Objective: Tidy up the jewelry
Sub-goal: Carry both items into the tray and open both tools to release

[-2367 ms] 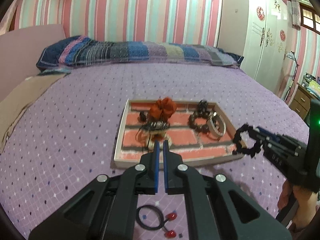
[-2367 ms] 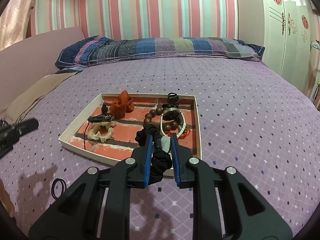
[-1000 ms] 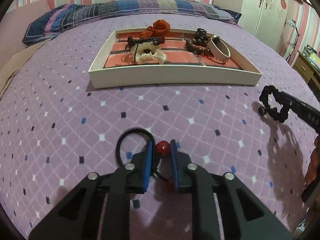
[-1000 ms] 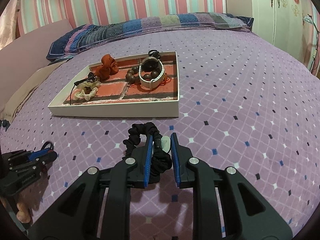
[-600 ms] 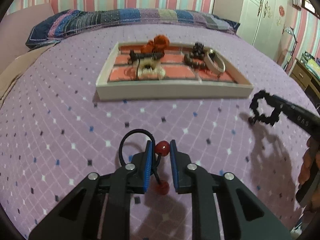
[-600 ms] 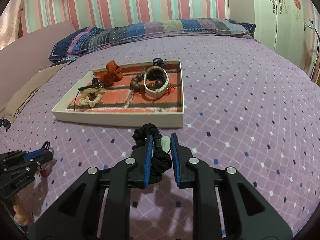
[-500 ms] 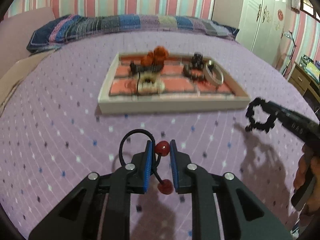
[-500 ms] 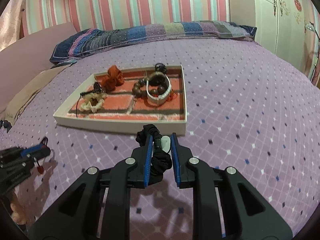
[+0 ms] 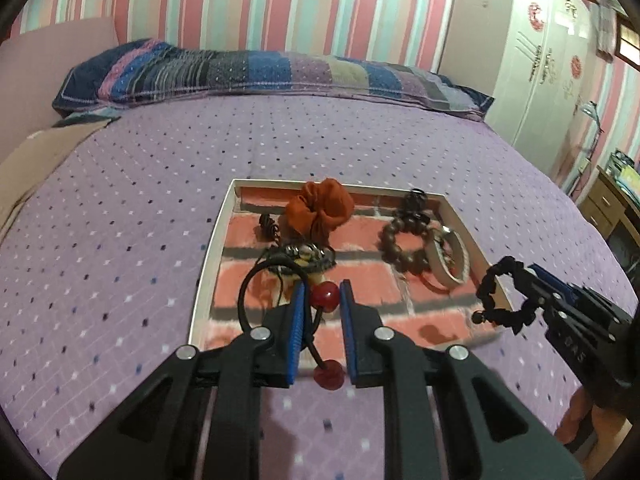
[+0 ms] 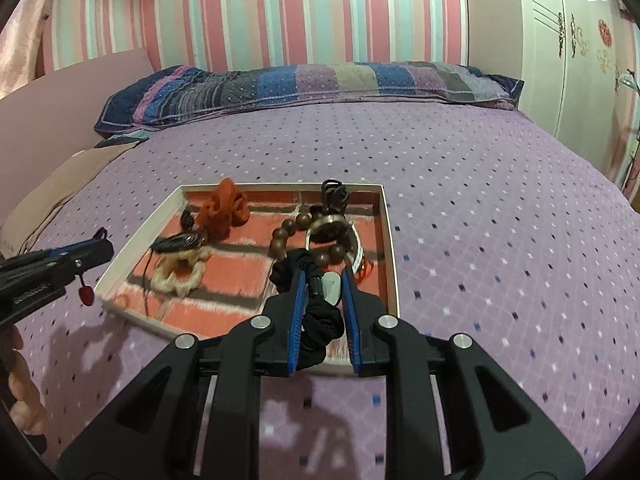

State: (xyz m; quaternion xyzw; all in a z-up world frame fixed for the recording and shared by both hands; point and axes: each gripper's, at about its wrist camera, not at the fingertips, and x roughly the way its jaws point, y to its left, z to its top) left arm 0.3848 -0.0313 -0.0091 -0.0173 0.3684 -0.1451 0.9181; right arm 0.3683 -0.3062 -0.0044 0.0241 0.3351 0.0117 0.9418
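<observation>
My left gripper (image 9: pixel 322 294) is shut on the upper red bead of a black hair tie with two red beads (image 9: pixel 327 293). Its loop hangs to the left and the second bead dangles below, over the near edge of the white tray (image 9: pixel 208 256). In the right wrist view my right gripper (image 10: pixel 323 282) is shut on a black scrunchie (image 10: pixel 320 326), held above the tray's near right corner (image 10: pixel 390 240). Each gripper shows in the other's view: the right one (image 9: pixel 520 300) with the scrunchie loop, the left one (image 10: pixel 94 250) with a bead hanging.
The tray has a brick-pattern floor and holds an orange scrunchie (image 9: pixel 320 210), a wooden bead bracelet (image 9: pixel 400 246), a white bangle (image 9: pixel 450 258), a cream scrunchie (image 10: pixel 178 268) and dark pieces. It lies on a purple bedspread (image 9: pixel 120 240). A striped pillow (image 9: pixel 260 72) and a white wardrobe (image 9: pixel 540 60) stand beyond.
Both grippers have risen off the bedspread and moved toward the tray, each still holding its item. The hair tie has lifted from the bed and now hangs over the tray's front edge.
</observation>
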